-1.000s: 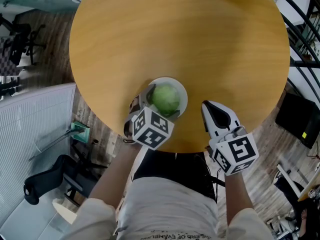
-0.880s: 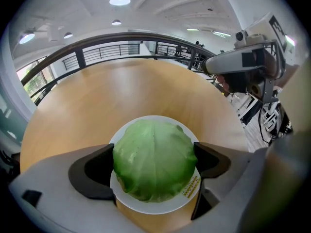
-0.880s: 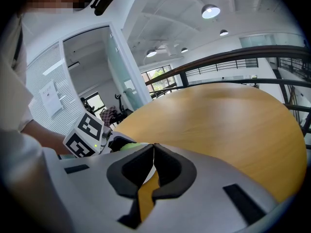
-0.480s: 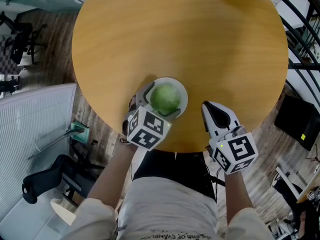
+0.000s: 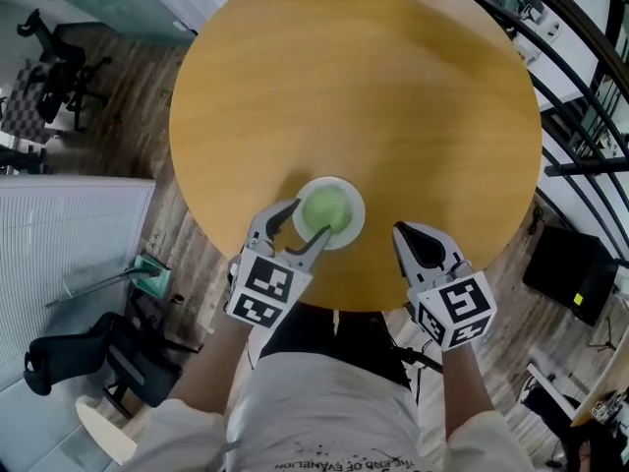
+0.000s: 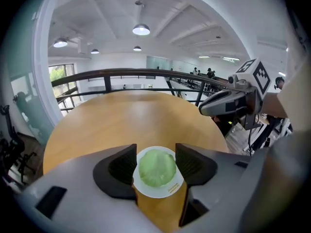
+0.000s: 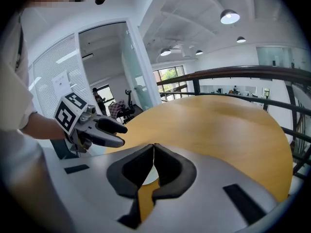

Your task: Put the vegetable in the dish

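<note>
A green cabbage lies in a small white dish near the front edge of the round wooden table. My left gripper hovers above the dish's near side. Its jaws have just been closing, and they stand partly open with nothing between them. In the left gripper view the cabbage and dish show below, through the gap of the left gripper. My right gripper is shut, its tips touching, to the right of the dish. In the right gripper view the right gripper hides most of the dish.
A dark railing curves round the table's far and right sides. Office chairs stand on the wood floor at left, next to a white slatted partition. A black box sits on the floor at right.
The left gripper has lifted up and drawn back from the cabbage, its jaws narrower than before. The cabbage stays in the dish. The right gripper has risen a little.
</note>
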Motion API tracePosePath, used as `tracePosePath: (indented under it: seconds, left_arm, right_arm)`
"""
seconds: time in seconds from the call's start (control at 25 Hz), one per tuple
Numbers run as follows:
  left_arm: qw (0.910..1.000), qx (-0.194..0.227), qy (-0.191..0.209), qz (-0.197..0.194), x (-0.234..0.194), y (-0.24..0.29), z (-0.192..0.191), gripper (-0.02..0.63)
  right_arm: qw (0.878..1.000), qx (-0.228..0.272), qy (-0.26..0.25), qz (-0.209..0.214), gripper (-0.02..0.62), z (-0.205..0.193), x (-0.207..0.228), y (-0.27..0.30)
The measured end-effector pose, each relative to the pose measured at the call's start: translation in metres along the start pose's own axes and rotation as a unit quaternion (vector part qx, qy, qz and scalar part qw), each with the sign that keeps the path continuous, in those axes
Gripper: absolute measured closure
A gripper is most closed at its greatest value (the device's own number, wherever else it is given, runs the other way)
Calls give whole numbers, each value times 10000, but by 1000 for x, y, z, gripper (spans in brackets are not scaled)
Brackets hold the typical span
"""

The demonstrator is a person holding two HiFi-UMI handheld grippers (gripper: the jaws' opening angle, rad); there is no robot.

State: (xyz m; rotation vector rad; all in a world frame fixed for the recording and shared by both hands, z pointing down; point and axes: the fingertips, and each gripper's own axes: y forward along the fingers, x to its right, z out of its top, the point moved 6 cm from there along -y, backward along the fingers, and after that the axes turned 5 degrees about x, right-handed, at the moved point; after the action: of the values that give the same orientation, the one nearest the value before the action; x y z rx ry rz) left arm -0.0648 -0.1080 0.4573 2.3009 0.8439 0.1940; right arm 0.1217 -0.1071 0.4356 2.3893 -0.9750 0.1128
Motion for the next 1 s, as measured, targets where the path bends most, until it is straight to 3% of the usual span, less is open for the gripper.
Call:
tracePosePath:
  seconds: [0.24, 0.32, 0.44, 0.6, 0.8, 1.0]
  left_arm:
    - [9987, 224, -15, 462, 15, -62, 10, 519]
    - [9977, 316, -47, 605, 19, -84, 9, 542]
    - [9959, 508, -297, 690, 30, -111, 7, 559]
    - [9909, 810, -912, 563, 50, -126, 11, 580]
    - [9923, 970, -444, 634, 76, -141, 24, 583]
    - [9901, 1136, -594, 563, 77, -156, 27, 583]
  right_arm:
    - [9980, 122, -562, 270, 571, 33, -31, -33]
    - [9966, 179, -727, 348, 571, 44, -47, -40]
    - [9947, 251, -899, 425, 571, 55, -69, -52]
    - [9941, 372, -947, 374, 571, 61, -82, -70]
    - [9957, 404, -828, 117, 571, 56, -81, -87]
    - [9945, 554, -833, 327, 571, 66, -95, -90]
